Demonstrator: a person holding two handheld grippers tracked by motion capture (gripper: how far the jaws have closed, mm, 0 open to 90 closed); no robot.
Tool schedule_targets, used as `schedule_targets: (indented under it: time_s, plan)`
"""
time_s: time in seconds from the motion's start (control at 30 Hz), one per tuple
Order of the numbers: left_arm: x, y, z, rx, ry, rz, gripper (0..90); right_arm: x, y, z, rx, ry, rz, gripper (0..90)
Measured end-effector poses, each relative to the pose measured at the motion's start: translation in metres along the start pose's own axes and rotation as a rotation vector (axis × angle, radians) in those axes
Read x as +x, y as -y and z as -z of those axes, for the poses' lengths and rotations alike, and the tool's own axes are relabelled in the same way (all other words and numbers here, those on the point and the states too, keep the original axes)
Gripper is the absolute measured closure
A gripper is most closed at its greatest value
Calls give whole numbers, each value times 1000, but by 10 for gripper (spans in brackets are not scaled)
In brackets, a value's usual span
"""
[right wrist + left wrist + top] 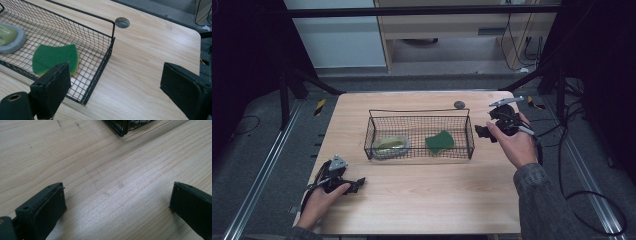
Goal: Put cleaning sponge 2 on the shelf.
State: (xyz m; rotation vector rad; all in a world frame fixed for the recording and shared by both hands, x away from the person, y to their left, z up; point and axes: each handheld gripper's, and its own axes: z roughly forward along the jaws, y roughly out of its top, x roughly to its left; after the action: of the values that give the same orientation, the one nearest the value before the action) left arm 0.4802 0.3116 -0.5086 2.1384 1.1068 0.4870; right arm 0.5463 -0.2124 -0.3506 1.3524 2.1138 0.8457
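A wooden table point(422, 200) is carrying a black wire basket point(420, 113) at its middle, and the basket is holding two things; a green sponge point(440, 142) with a yellow underside is lying flat on the mesh floor in the right half, nearer the right end wall than the middle, and a shallow grey dish point(390, 146) with something pale green in it is sitting in the left half, apart from the sponge; the person's right gripper point(482, 132) is hovering just beside the basket's right end wall, outside it, held in the right hand point(512, 142) with its jaws pointing toward the basket; in the right gripper view those jaws are standing wide apart with nothing between the pads, the one jaw overlapping the near corner of the basket point(100, 72) and the sponge point(53, 58) lying just beyond it inside the wire, while the other jaw is hanging over bare wood; a small round grey cap point(459, 104) is sitting in the table top just behind the basket's far right corner; the left gripper point(354, 184) is resting low on the near left part of the table in the left hand point(319, 200), well apart from the basket; in the left gripper view its jaws are likewise spread wide over bare wood, gripping nothing, with one corner of the basket point(121, 130) showing at the top edge.
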Motion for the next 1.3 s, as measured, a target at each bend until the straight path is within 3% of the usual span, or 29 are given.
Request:
schedule_targets:
  time_s: [0.3, 0.57, 0.97, 1.3]
  plan:
    - [0, 0, 0, 0, 0, 0, 0, -10, 25, 9, -7, 20, 6, 98]
    - [0, 0, 0, -1, -1, 1, 0, -13, 48, 7, 4, 43, 10, 105]
    - [0, 0, 0, -1, -1, 1, 0, -15, 90, -8, 37, 43, -12, 123]
    - [0, 0, 0, -1, 0, 1, 0, -19, 129, -33, 75, 15, -60, 123]
